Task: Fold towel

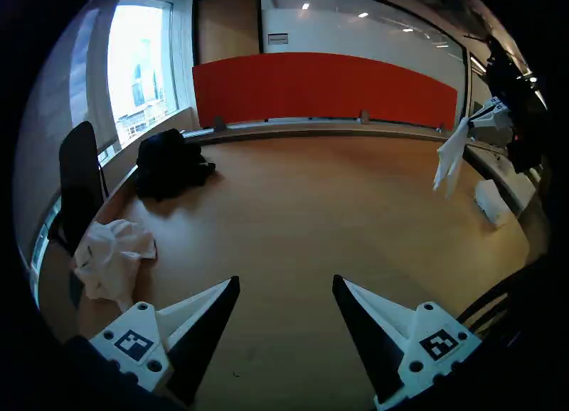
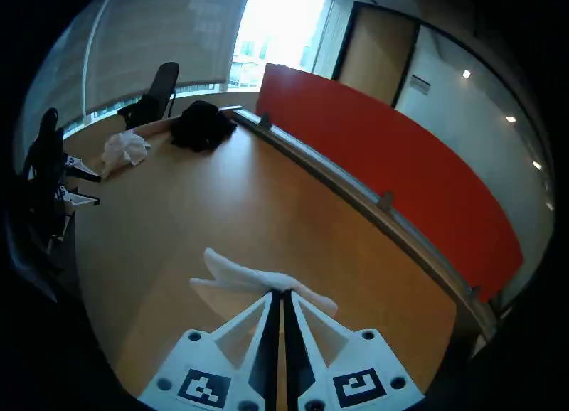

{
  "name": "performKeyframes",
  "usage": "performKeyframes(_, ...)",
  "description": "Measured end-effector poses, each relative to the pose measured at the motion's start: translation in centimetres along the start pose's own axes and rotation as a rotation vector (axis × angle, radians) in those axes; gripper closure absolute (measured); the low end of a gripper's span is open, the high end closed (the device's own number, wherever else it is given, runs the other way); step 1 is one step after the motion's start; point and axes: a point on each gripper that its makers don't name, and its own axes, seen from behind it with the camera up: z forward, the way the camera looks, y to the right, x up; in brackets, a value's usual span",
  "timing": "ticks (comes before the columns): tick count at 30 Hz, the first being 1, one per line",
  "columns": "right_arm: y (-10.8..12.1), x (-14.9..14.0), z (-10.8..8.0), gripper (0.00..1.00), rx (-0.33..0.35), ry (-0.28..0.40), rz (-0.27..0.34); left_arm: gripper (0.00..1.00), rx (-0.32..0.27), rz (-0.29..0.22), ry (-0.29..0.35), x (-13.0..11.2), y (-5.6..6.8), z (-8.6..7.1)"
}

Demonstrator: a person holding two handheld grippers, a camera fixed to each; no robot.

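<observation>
- Wood desk (image 1: 299, 198) in left gripper view: my left gripper (image 1: 286, 297) is wide open, holding nothing, hovering over the tabletop.
- Same view, far right: my right gripper (image 1: 491, 119) holds the white towel (image 1: 449, 158), which hangs clear above the desk.
- Right gripper view: right gripper (image 2: 282, 297) fingers pinched almost together on the towel (image 2: 249, 274); cloth spreads sideways just beyond the tips.

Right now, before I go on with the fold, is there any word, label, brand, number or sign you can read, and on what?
No text can be read.
The wall sign above the red partition: too small and blurred to read.
The markers on the left gripper and right gripper: square patterns, no letters or numbers.
The towel: no label visible.
</observation>
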Motion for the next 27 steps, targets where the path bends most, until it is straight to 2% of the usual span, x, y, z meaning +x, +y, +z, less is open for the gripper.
performKeyframes(17, 7.1, -4.8, -3.1, 0.97, -0.065, -0.06, 0.036, 0.03, 0.017, 0.009, -0.017, 0.1, 0.5, 0.6)
performKeyframes(27, 11.7, -8.2, -4.8, 0.97, -0.121, -0.111, 0.065, 0.03, 0.024, 0.032, -0.027, 0.4, 1.0, 0.9)
